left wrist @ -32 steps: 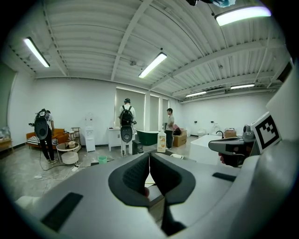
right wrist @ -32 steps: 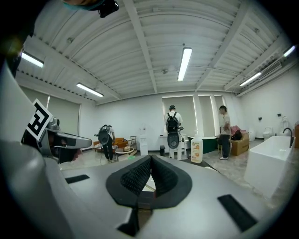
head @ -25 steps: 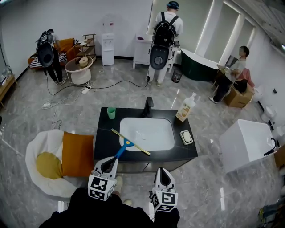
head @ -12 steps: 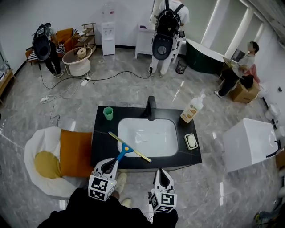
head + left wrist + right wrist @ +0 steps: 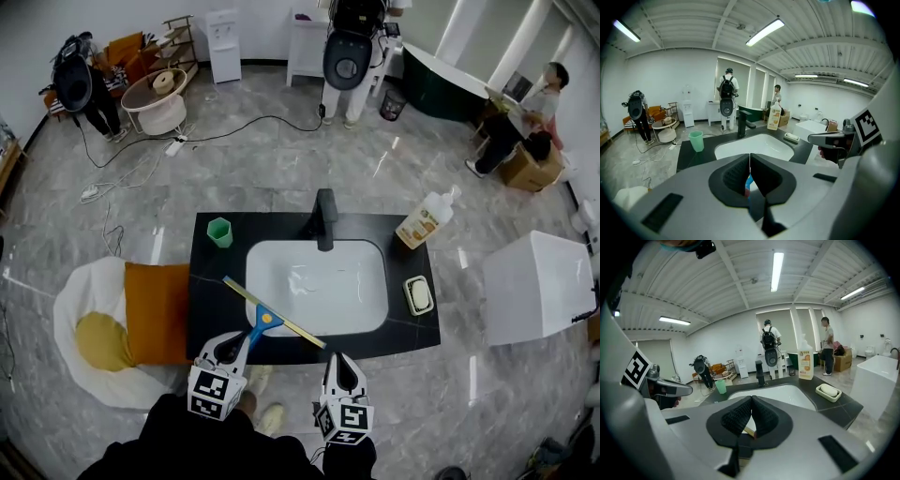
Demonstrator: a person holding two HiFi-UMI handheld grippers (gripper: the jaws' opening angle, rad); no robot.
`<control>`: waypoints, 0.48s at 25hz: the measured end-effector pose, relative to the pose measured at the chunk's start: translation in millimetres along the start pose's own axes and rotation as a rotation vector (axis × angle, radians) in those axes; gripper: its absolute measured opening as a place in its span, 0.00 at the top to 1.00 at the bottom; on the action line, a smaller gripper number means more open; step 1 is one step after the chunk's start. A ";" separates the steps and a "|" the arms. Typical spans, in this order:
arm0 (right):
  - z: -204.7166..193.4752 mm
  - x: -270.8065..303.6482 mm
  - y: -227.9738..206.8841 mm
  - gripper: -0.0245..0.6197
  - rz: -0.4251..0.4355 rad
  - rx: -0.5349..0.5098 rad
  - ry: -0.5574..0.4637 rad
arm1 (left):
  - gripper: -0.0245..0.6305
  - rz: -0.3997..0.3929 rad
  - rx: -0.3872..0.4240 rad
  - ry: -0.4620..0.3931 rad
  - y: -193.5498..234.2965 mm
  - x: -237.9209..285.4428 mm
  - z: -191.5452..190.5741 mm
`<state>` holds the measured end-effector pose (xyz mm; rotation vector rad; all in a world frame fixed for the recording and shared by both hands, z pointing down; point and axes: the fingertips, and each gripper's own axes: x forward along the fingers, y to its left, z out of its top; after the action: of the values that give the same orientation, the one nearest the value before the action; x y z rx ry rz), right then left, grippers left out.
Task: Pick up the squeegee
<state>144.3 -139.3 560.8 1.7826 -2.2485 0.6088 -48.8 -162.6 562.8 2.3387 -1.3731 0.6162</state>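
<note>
The squeegee (image 5: 272, 321) has a blue handle and a long yellow blade. It lies slantwise over the front left rim of the white basin (image 5: 319, 281) on the black counter (image 5: 211, 281). Its handle points at my left gripper (image 5: 244, 337), which is shut with nothing in it and hovers over the handle's end. In the left gripper view the jaws (image 5: 750, 157) meet, and the blue handle (image 5: 748, 181) shows below them. My right gripper (image 5: 339, 356) is shut and empty at the counter's front edge, near the blade's right tip. The blade (image 5: 749, 431) shows under its closed jaws (image 5: 752, 399).
On the counter stand a green cup (image 5: 219, 232), a black faucet (image 5: 324, 217), a soap bottle (image 5: 427, 220) and a soap dish (image 5: 418, 294). An orange cushion (image 5: 155, 311) lies left of it and a white box (image 5: 539, 286) stands to its right. People stand further back.
The counter has come nearer and grown larger in the head view as both grippers came forward and down to its front edge. The squeegee has not moved on the counter.
</note>
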 end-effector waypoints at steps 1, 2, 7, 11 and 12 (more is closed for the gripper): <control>-5.1 7.1 -2.2 0.94 -0.001 0.003 0.013 | 0.93 -0.002 -0.005 0.013 2.4 7.3 -3.6; -10.3 13.8 -4.1 0.94 -0.003 0.008 0.025 | 0.93 -0.004 -0.008 0.029 4.7 14.4 -8.4; -32.1 42.1 -9.8 0.94 -0.004 0.035 0.075 | 0.93 -0.023 -0.017 0.091 12.8 45.4 -29.2; -43.6 57.0 -14.2 0.94 -0.005 0.050 0.104 | 0.93 -0.045 -0.008 0.139 14.0 63.6 -41.4; -45.3 59.7 -15.4 0.94 -0.006 0.053 0.109 | 0.93 -0.052 -0.002 0.159 13.5 67.5 -46.6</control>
<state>140.3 -174.6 628.6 1.7345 -2.1741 0.7518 -40.1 -194.2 639.2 2.2621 -1.2379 0.7675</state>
